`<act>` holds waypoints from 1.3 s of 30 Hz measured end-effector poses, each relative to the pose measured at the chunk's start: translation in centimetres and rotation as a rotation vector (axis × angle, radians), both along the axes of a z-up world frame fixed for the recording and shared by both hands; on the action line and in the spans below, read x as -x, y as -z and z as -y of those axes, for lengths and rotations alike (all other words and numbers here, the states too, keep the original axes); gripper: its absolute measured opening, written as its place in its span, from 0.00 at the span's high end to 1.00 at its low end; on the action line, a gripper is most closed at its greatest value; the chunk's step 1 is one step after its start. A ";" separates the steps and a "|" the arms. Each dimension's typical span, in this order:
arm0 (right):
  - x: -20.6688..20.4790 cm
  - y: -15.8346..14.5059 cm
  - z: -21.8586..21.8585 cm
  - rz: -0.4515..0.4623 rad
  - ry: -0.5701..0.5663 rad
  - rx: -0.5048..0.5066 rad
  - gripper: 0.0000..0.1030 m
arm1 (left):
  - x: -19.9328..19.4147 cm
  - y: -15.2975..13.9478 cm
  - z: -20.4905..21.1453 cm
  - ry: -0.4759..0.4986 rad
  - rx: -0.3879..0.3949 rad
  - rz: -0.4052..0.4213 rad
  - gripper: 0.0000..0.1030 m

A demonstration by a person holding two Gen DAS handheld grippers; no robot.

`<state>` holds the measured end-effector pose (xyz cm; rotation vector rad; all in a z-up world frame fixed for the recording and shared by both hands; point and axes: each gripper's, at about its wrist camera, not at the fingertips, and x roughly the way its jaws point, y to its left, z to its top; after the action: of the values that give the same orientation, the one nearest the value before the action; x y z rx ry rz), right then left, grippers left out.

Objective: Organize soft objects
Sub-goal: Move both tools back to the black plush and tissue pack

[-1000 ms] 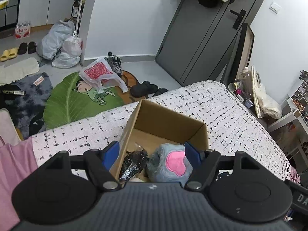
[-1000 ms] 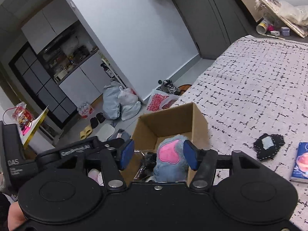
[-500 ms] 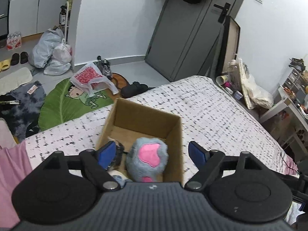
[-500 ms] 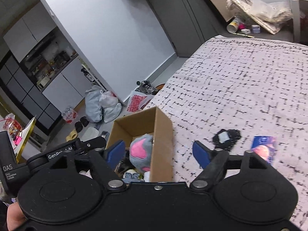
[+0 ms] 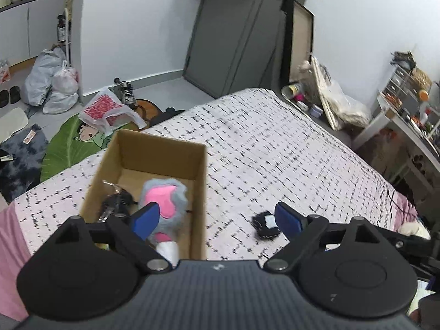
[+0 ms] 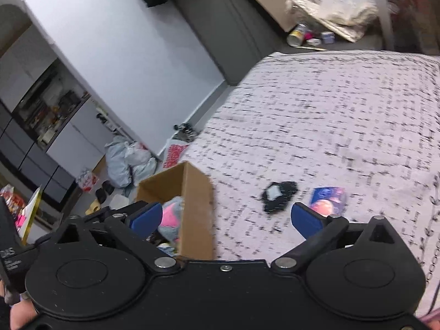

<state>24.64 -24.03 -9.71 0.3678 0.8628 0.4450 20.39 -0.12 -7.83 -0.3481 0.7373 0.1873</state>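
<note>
Both grippers tilt down over the near bed edge; left gripper [image 5: 217,218] and right gripper [image 6: 224,217] have just been opening, jaws wide, nothing between them. Cardboard box [image 5: 198,192] sits near-left on the bedspread [image 5: 288,151], with open cover far and right. Grey-and-pink plush toy [image 5: 162,203] lies inside; black fabric piece [image 5: 264,224] lies right of the box.

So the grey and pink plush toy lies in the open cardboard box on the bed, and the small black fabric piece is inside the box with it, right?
Not quite. The grey and pink plush toy does lie in the open cardboard box, but the small black fabric piece lies outside it, on the speckled bedspread beside the box. The left wrist view shows this; the right wrist view agrees.
</note>
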 end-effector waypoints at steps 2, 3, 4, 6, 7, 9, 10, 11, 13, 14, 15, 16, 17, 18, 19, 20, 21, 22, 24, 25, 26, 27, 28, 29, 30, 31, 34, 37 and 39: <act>-0.4 0.8 1.0 -0.026 0.025 -0.011 0.02 | -0.2 0.2 0.9 0.008 -0.010 -0.009 0.13; -0.5 1.1 1.4 -0.037 0.034 -0.020 0.02 | -0.4 0.3 1.2 0.011 -0.012 -0.015 0.13; -0.6 1.4 1.9 -0.046 0.046 -0.031 0.02 | -0.6 0.4 1.5 0.013 -0.010 -0.023 0.13; -0.8 1.9 2.6 -0.058 0.062 -0.049 0.02 | -1.0 0.5 2.1 0.018 -0.003 -0.032 0.13; -0.8 2.2 3.1 -0.067 0.081 -0.057 0.02 | -1.3 0.5 2.3 0.025 -0.001 -0.035 0.13; -1.1 2.9 4.0 -0.088 0.110 -0.076 0.02 | -1.8 0.7 2.9 0.048 -0.005 -0.052 0.13; -1.3 3.1 4.4 -0.098 0.123 -0.086 0.02 | -2.1 0.8 3.2 0.056 -0.013 -0.061 0.13; -1.4 3.5 4.8 -0.108 0.142 -0.096 0.02 | -2.3 0.8 3.4 0.062 -0.021 -0.066 0.13; -1.7 3.9 5.4 -0.121 0.161 -0.110 0.03 | -2.8 1.0 3.7 0.064 -0.027 -0.074 0.13; -1.8 4.1 5.6 -0.127 0.169 -0.115 0.03 | -3.2 1.1 3.8 0.063 -0.024 -0.080 0.13; -2.0 4.3 5.8 -0.132 0.179 -0.120 0.03 | -3.6 1.2 3.9 0.062 -0.017 -0.088 0.13; -2.2 4.5 5.9 -0.138 0.188 -0.122 0.04 | -4.0 1.4 4.0 0.064 -0.009 -0.096 0.13; -2.4 4.8 6.0 -0.145 0.196 -0.122 0.07 | -4.4 1.7 4.2 0.068 -0.002 -0.102 0.13; -2.5 5.1 6.0 -0.152 0.203 -0.121 0.08 | -4.8 1.9 4.3 0.072 0.002 -0.106 0.13; -2.6 5.3 6.1 -0.159 0.210 -0.121 0.10 | -5.2 2.1 4.6 0.075 0.004 -0.111 0.13; -2.8 5.7 6.1 -0.170 0.218 -0.119 0.12 | -5.6 2.3 4.9 0.078 0.005 -0.115 0.13; -3.0 5.9 6.2 -0.178 0.224 -0.119 0.13 | -5.9 2.6 5.1 0.081 0.006 -0.117 0.13; -3.2 6.1 6.2 -0.187 0.232 -0.120 0.13 | -6.3 2.8 5.3 0.085 0.008 -0.119 0.13; -3.5 6.5 6.2 -0.197 0.249 -0.121 0.13 | -7.0 3.3 5.6 0.087 0.014 -0.126 0.13; -3.6 6.7 6.2 -0.199 0.253 -0.118 0.13 | -7.4 3.6 5.8 0.089 0.019 -0.132 0.13; -3.8 6.8 6.1 -0.201 0.258 -0.115 0.13 | -7.8 4.0 6.0 0.092 0.025 -0.139 0.13; -3.9 6.9 6.1 -0.203 0.260 -0.114 0.13 | -8.2 4.4 6.0 0.094 0.033 -0.147 0.13; -4.1 7.1 6.1 -0.206 0.263 -0.112 0.13 | -8.6 4.7 6.0 0.094 0.041 -0.153 0.13; -4.4 7.3 6.0 -0.212 0.266 -0.109 0.14 | -9.0 5.2 6.0 0.094 0.054 -0.157 0.13; -4.6 7.5 5.9 -0.217 0.269 -0.106 0.15 | -9.2 5.6 6.0 0.090 0.063 -0.160 0.13; -4.8 7.7 5.9 -0.224 0.272 -0.102 0.15 | -9.5 6.0 6.0 0.086 0.069 -0.164 0.13; -5.6 8.8 5.8 -0.250 0.290 -0.085 0.15 | -10.6 7.5 5.9 0.069 0.086 -0.190 0.14; -6.2 9.8 5.6 -0.273 0.291 -0.077 0.19 | -11.8 9.1 5.8 0.069 0.128 -0.217 0.16; -6.6 10.4 5.4 -0.283 0.285 -0.068 0.20 | -12.6 10.1 5.8 0.067 0.150 -0.229 0.17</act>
<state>31.26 -29.38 -20.10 0.6177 1.0525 0.1597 32.97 -5.96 -17.97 -0.4486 0.9912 0.1091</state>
